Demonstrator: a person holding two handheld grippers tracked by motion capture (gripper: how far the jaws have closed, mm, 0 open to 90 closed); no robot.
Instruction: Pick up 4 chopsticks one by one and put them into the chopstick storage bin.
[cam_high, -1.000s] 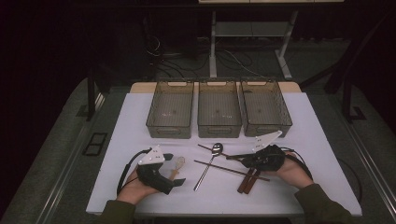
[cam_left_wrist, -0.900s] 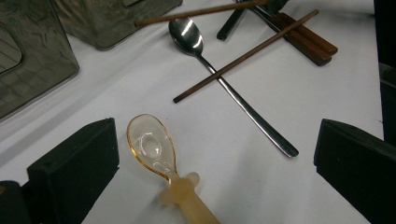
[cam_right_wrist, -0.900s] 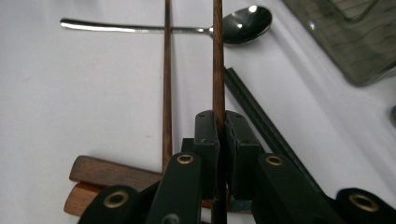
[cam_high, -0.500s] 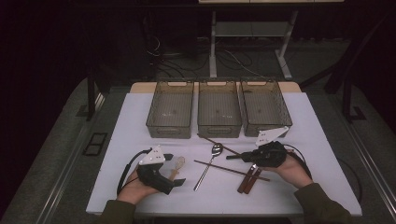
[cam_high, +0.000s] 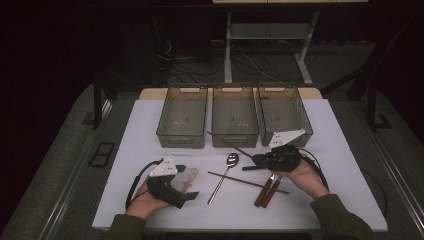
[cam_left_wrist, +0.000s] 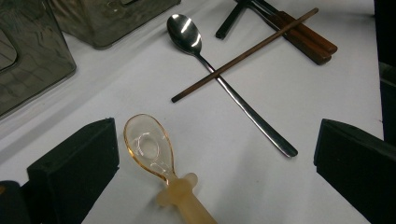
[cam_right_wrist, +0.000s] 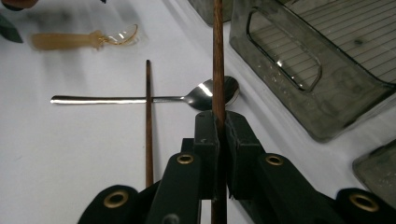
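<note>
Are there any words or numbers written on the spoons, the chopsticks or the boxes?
None: no word, number or brand can be read anywhere.
The metal spoon, the clear plastic spoon, the chopstick held by the right tool and the chopstick on the table are plain.
The pale specks on the three bins are too small to read as anything.

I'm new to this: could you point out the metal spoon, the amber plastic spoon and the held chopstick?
Metal spoon (cam_left_wrist: 184, 29), left gripper view, on its bowl.
Amber plastic spoon (cam_left_wrist: 148, 145), left gripper view, on its bowl.
Held chopstick (cam_right_wrist: 217, 56), right gripper view, on its shaft.
</note>
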